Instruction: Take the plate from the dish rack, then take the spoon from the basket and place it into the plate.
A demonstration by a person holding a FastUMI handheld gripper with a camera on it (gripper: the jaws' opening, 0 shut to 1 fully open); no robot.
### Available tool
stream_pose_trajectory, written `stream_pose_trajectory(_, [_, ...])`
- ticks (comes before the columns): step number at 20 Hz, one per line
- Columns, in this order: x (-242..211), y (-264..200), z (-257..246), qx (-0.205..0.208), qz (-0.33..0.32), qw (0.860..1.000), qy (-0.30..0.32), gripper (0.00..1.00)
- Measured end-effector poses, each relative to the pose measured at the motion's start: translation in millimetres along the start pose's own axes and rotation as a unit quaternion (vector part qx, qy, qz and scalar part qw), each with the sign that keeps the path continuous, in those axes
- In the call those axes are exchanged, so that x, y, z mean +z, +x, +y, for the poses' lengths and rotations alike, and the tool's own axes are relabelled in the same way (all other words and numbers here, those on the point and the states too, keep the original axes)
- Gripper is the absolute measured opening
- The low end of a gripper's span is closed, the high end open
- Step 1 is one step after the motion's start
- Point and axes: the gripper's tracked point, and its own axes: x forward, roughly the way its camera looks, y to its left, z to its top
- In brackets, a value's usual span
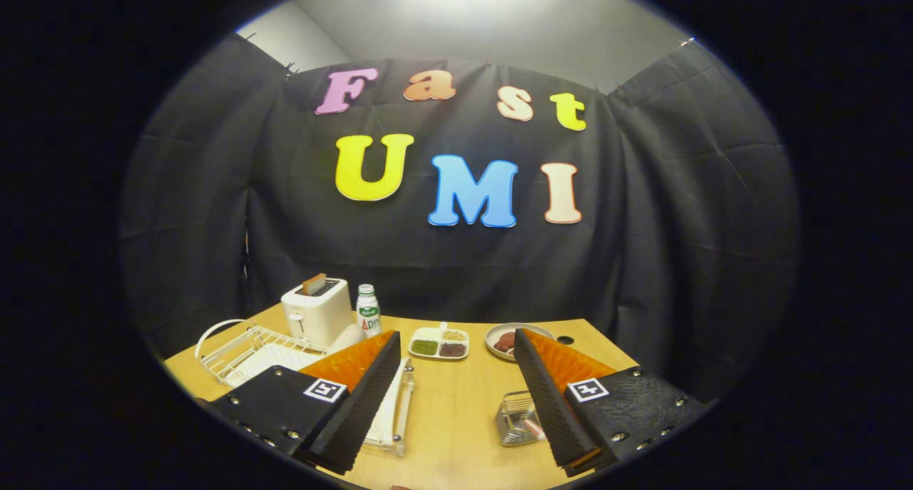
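On the wooden bench [456, 411], the white wire dish rack [246, 351] sat farthest left, partly hidden behind the left finger. The plate could not be told apart in it from this angle. Behind the rack stood a white toaster [316, 312] with a slice in its slot, and just beside it a small bottle [368, 310]. The gripper [456, 354] hung above the bench with its jaws spread wide, holding nothing. Beyond the gap lay a divided dish of grains [439, 344], then a small plate of food [505, 340]. By the right finger sat the clear basket [517, 420], something pinkish inside; the spoon was not clearly made out.
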Motion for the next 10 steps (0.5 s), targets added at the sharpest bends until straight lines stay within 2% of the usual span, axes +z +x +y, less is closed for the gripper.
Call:
stream_pose_trajectory(5, [-9,30,62,0.014,0.032,0.999,-0.005,0.97])
stream_pose_trajectory(10, [-40,64,91,-0.007,0.096,0.995,-0.020,0.94])
